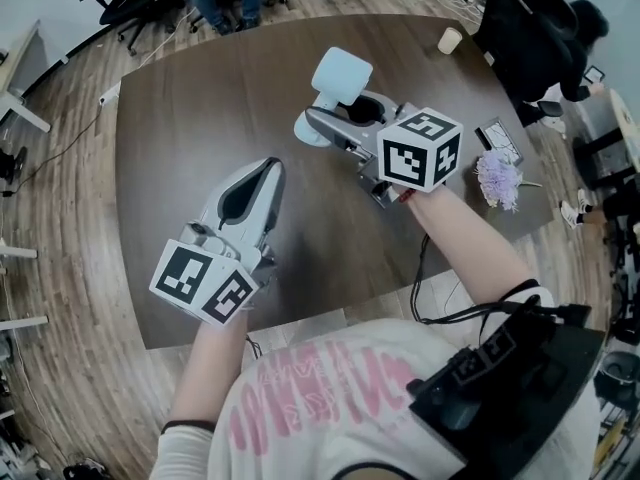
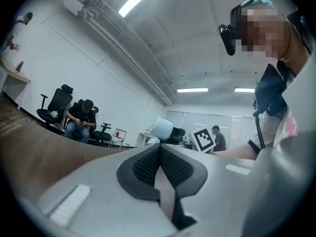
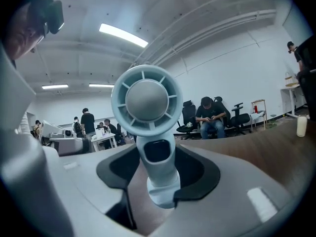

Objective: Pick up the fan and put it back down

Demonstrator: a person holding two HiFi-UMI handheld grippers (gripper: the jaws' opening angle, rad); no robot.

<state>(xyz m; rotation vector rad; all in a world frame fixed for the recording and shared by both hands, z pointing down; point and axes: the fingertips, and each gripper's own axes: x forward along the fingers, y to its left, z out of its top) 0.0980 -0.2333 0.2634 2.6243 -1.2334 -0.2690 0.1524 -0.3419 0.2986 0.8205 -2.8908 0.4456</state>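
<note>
Over the dark wooden bench (image 1: 190,108), the right gripper (image 3: 159,177) has its fingers clamped on the stem of the pale blue fan (image 3: 144,98), whose round head stands upright above them. Nearer the person, the left gripper (image 1: 265,173) points level, its fingers pressed together with nothing between them.

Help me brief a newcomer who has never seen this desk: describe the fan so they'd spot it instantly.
On the big dark wooden table, find the right gripper over its middle. The fan stands clamped between its jaws: pale blue, a round head on a short handle. Unlike the pale cup and purple flowers nearby, it is held.
</note>
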